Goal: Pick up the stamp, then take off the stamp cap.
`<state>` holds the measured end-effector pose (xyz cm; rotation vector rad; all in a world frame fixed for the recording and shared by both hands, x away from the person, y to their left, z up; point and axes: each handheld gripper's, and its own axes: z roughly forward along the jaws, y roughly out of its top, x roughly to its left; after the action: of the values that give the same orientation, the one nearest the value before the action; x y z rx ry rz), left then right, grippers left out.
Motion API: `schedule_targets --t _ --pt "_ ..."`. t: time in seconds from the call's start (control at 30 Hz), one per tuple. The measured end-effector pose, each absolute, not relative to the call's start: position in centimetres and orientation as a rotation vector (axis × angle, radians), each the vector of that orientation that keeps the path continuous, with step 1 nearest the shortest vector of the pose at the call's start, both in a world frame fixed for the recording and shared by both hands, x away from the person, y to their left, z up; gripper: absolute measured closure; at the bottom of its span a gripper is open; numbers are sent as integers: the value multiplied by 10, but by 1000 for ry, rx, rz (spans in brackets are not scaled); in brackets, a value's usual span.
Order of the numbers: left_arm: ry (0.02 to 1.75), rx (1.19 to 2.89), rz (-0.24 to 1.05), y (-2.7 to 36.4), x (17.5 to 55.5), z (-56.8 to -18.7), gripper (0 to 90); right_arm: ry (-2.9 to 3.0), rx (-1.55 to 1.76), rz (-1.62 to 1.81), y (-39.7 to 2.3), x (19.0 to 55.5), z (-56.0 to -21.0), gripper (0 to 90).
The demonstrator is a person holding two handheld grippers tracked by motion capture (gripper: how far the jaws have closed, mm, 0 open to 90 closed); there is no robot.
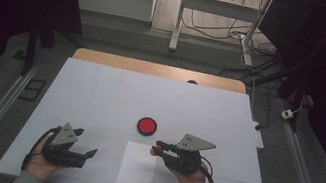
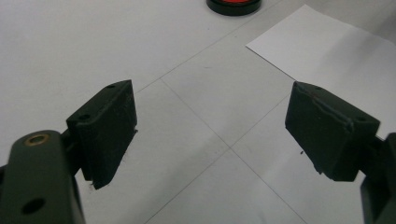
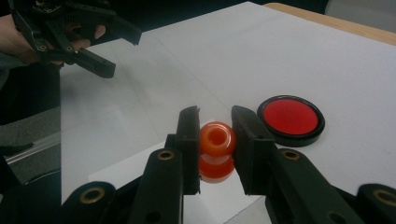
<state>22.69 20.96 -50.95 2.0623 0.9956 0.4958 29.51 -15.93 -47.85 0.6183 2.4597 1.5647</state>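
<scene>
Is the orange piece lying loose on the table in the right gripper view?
No, the orange piece is clamped between the jaws of the right gripper.

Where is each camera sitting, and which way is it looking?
High view: above the person's side, looking forward and down on the table; both forearms and hands, left gripper, right gripper.
Left gripper view: rides the left gripper, looking between its spread fingers at bare tabletop.
Right gripper view: rides the right gripper, whose fingers clamp an orange spool; the left hand shows farther off.
Shared: all three show the red disc.
</scene>
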Motion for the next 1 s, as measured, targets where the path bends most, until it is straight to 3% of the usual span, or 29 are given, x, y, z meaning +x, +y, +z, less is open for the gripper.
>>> schedule_targets --t 1.0 --pt "974 2072 513 202 229 -506 168 2448 610 1580 -160 297 -478 722"
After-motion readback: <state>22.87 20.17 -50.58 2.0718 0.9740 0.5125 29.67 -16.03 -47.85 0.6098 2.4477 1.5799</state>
